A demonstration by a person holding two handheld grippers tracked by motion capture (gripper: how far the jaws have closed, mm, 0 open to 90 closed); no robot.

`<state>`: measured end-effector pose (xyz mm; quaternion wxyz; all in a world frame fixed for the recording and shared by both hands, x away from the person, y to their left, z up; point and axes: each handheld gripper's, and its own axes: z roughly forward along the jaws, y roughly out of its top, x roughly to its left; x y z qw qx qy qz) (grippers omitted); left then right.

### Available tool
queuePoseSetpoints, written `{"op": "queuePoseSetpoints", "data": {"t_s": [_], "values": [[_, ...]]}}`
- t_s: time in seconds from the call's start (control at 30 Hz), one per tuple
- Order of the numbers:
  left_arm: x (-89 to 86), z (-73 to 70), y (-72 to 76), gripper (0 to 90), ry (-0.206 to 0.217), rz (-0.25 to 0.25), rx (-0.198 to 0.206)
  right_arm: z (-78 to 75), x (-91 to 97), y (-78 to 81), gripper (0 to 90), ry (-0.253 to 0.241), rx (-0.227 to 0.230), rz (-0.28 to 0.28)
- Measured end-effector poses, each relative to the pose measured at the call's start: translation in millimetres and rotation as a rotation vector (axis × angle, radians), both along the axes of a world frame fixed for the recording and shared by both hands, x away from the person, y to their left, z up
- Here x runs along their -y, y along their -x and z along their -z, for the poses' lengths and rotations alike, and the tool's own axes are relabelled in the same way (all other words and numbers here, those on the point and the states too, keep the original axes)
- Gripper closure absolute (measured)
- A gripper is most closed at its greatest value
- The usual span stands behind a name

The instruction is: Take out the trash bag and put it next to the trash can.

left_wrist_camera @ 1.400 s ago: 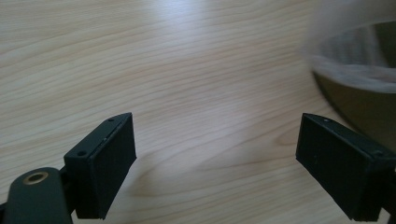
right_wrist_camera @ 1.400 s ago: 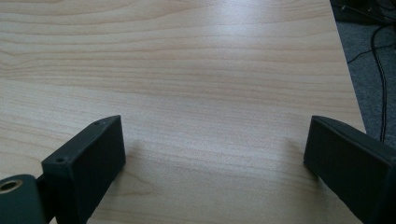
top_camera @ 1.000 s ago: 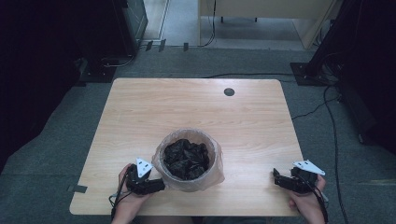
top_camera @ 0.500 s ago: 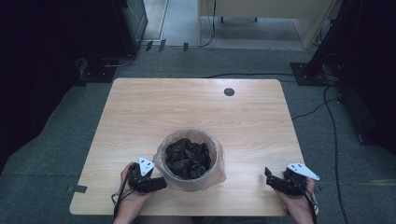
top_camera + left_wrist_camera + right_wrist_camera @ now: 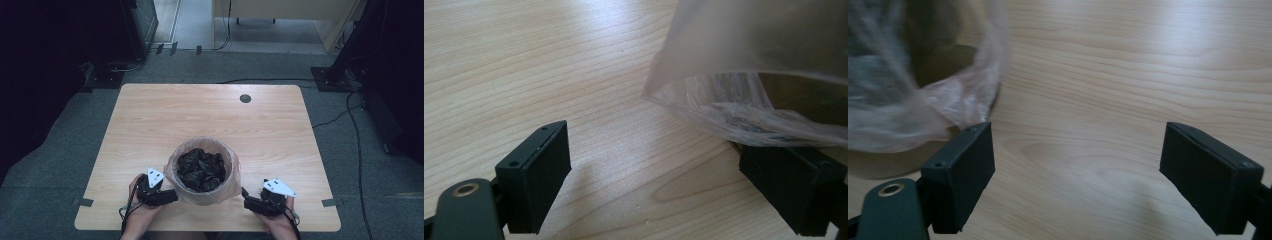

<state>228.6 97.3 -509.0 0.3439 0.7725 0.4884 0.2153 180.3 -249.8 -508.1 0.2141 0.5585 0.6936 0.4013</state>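
A round bin lined with a translucent plastic bag stands near the person's edge of the pale wooden surface, with crumpled black material heaped inside it. The bin sits between the two grippers.

The left gripper lies low over the surface, just beside the bin's left flank. In the left gripper view its jaws stand wide apart: one black jaw hangs over bare wood, and the other sits under the loose skirt of the plastic bag, which droops across its top edge. Whether plastic and jaw actually touch I cannot tell, and nothing is pinched between the pads.

The right gripper is close to the bin's right flank, its tips pointing towards the bag. Its jaws have just been closing a little, yet they stand well apart with only bare wood between them. In the right gripper view the bag's crumpled edge lies just ahead of one jaw, and the other jaw is out over open wood.

A small dark round hole marks the surface far ahead of both grippers, well beyond the bin.
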Motion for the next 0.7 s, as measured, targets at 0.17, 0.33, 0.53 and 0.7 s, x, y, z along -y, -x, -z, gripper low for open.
{"op": "queuePoseSetpoints", "data": {"t_s": [0.17, 0.33, 0.53, 0.7], "values": [[0.0, -0.6, 0.6, 13.0, -0.003, 0.007, 0.008, -0.2, -23.6, -2.7, 14.3, 0.007, 0.012, -0.052], [0.9, -1.0, 1.0, 13.4, -0.011, 0.003, 0.013, 1.3, -35.1, -10.5, 14.3, 0.015, 0.022, -0.061], [1.4, -0.9, 0.1, 14.0, -0.008, -0.013, 0.018, 4.9, -39.5, -19.1, 14.8, 0.022, 0.030, -0.028], [1.9, -1.5, 0.6, 14.8, -0.012, -0.009, 0.015, 8.7, -40.9, -24.9, 15.5, 0.042, 0.053, -0.007]]}}
